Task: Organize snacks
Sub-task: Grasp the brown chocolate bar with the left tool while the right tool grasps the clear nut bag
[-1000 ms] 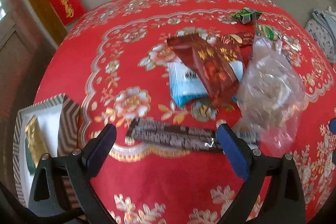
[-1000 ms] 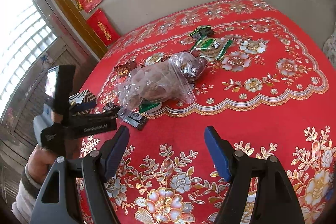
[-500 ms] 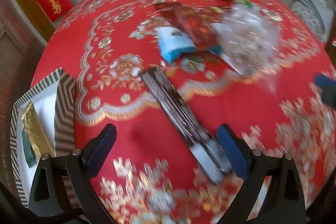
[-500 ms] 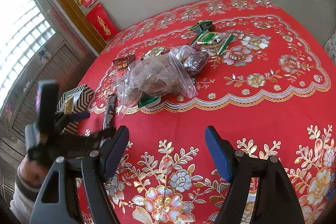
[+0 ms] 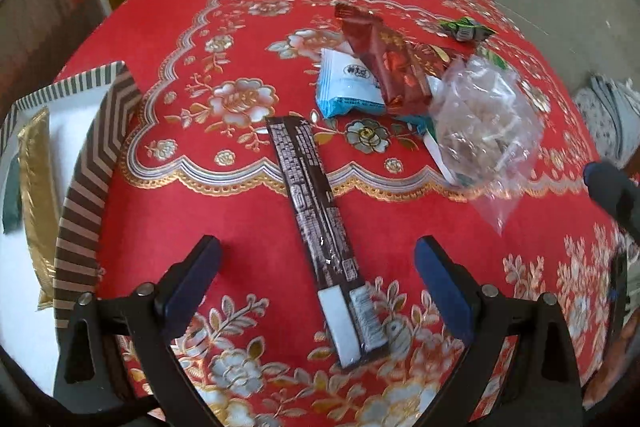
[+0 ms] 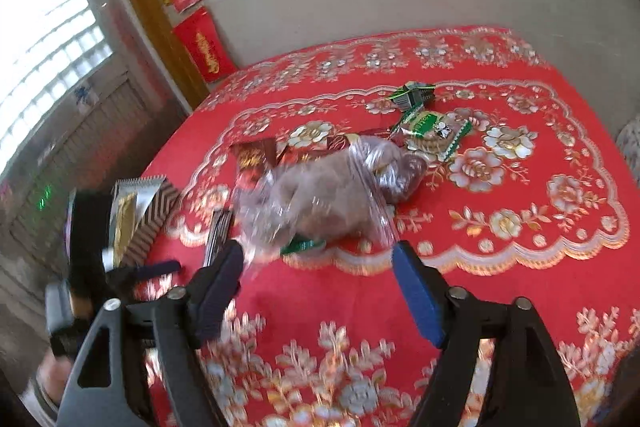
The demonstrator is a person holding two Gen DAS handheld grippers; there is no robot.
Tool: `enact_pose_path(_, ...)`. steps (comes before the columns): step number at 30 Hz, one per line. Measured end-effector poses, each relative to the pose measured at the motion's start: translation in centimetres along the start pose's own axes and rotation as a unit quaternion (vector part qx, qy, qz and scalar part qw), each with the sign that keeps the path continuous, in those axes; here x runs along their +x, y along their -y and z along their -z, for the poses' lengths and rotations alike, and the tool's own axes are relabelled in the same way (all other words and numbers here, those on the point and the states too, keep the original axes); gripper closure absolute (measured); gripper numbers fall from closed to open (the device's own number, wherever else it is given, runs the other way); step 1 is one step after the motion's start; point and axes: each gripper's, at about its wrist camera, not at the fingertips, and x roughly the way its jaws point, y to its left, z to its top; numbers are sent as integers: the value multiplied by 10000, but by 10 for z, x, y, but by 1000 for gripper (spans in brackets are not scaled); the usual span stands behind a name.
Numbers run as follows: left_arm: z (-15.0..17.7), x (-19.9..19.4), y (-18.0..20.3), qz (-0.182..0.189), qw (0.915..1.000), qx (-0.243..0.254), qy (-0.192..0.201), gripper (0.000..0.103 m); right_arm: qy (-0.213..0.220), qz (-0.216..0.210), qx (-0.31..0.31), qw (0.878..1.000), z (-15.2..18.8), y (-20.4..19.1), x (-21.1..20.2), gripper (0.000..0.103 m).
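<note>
The long dark snack bar (image 5: pixel 316 223) lies flat on the red tablecloth (image 5: pixel 240 211), its near end between the spread fingers of the left gripper (image 5: pixel 318 281), which grips nothing. Beyond the bar's far end sit a blue-and-white packet (image 5: pixel 344 87) and a dark red packet (image 5: pixel 386 61) lying across it; right of the bar is a clear plastic bag (image 5: pixel 480 123). Left of the bar stands the striped box (image 5: pixel 92 163) with a gold packet (image 5: pixel 36 187) inside, clear only in the left wrist view. The right wrist view alone shows a green cookie packet (image 6: pixel 432 129) and a small green wrapper (image 6: pixel 414 95) beyond the bag, and only a sliver of the bar (image 6: pixel 218 235) beside the bag. The right gripper (image 6: pixel 318 289) hangs open over the cloth, empty. Compared with a second ago, the bar has swung from crosswise to lengthwise and nearer the left gripper, and the right gripper has moved closer to the bag.
</note>
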Motion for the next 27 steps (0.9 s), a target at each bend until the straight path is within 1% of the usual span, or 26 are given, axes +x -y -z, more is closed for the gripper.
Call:
enact_pose_path(2,0,0,3,-30,10000,22,31,5,-149,-67,138,9998,-8,3,13,23)
enact_pose_path(3,-1,2,5,-8,10000,46,9,5,-264,-181,162,9994,-13,5,23,23)
enact_pose_path(5,-2,4,7,-104,9999,113,28,5,-481,-291,117,9983,-20,5,37,23)
enact_pose_path(9,-4,5,3,-90,9998,130,77,5,-840,-415,-68,9956,-28,8,64,23)
enact_pose_path(14,-4,6,3,-125,9997,198,52,4,-933,-546,-393,9934,-31,0,77,21)
enact_pose_path(17,-5,7,3,-84,9998,151,55,1,-936,-522,-677,9919,-30,-13,82,22)
enact_pose_path(18,-5,7,3,-77,9999,120,62,0,-904,-545,-654,9923,-30,-12,81,24)
enact_pose_path(19,-5,7,3,-76,9999,97,66,0,-888,-605,-606,9924,-27,-12,81,32)
enact_pose_path(20,-5,7,3,-63,9999,84,85,0,-864,-621,-583,9926,-25,-11,81,37)
enact_pose_path(21,-5,7,3,-36,9999,84,123,1,-808,-599,-608,9931,-22,-11,78,39)
enact_pose_path(23,-3,6,3,-44,9997,157,189,2,-662,-477,-727,9940,-17,-13,71,49)
enact_pose_path(24,-1,5,4,-96,9994,201,251,9,-616,-423,-786,9941,-14,-14,67,51)
enact_pose_path(25,1,4,6,-288,9984,325,355,21,-573,-386,-836,9941,-11,-15,62,53)
enact_pose_path(26,3,2,7,-305,9976,418,451,26,-530,-360,-865,9942,-9,-16,59,55)
enact_pose_path(27,5,0,8,-285,9973,458,496,35,-475,-328,-881,9944,-6,-17,55,55)
